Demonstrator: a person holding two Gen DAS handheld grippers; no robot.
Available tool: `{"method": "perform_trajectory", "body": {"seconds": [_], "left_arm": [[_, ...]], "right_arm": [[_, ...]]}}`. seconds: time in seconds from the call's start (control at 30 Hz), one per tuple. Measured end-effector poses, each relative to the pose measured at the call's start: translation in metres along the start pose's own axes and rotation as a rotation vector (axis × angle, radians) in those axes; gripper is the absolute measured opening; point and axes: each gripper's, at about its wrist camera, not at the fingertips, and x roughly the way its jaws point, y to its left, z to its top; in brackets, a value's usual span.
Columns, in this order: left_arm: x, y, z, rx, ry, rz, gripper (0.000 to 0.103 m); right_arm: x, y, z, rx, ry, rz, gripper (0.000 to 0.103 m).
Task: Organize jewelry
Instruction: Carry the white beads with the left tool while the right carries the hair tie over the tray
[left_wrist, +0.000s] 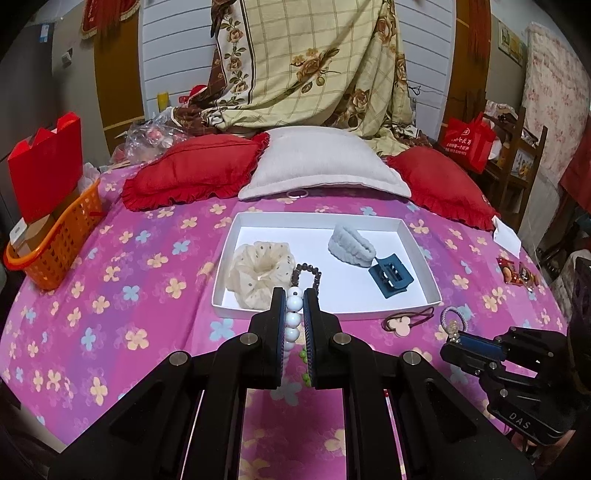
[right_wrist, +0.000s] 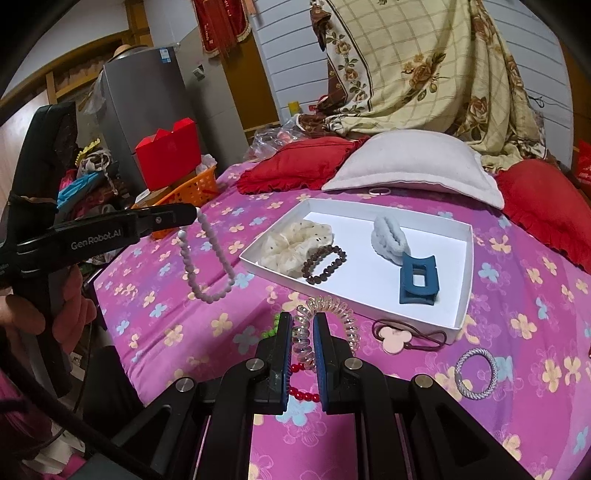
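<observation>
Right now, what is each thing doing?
Left tongs: shut on white bead necklace, which dangles.
Right tongs: shut on clear spiral hair tie.
White tray: holds scrunchie, bead bracelet, blue claw clip.
Silver hair tie: lying on bedspread.

**Camera setup: two wrist fisheyes over the bed**

Left wrist: low, close over the floral bedspread (left_wrist: 122, 295), facing the pillows, white tray (left_wrist: 421, 254) straight ahead. Right wrist: similar height, offset right, angled left across the bed; tray (right_wrist: 466, 273) ahead-right. Both share tray, pillows, hanging quilt. Each view catches the other gripper.
</observation>
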Motion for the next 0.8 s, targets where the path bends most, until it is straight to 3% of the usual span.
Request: {"method": "perform_trajectory", "body": {"seconds": [0.8], "left_arm": [[0.037,0.010,0.021,0.011,0.041,0.051,0.008]], "right_arm": [[0.034,-0.013,0.021,0.016,0.033,0.005,0.011]]}}
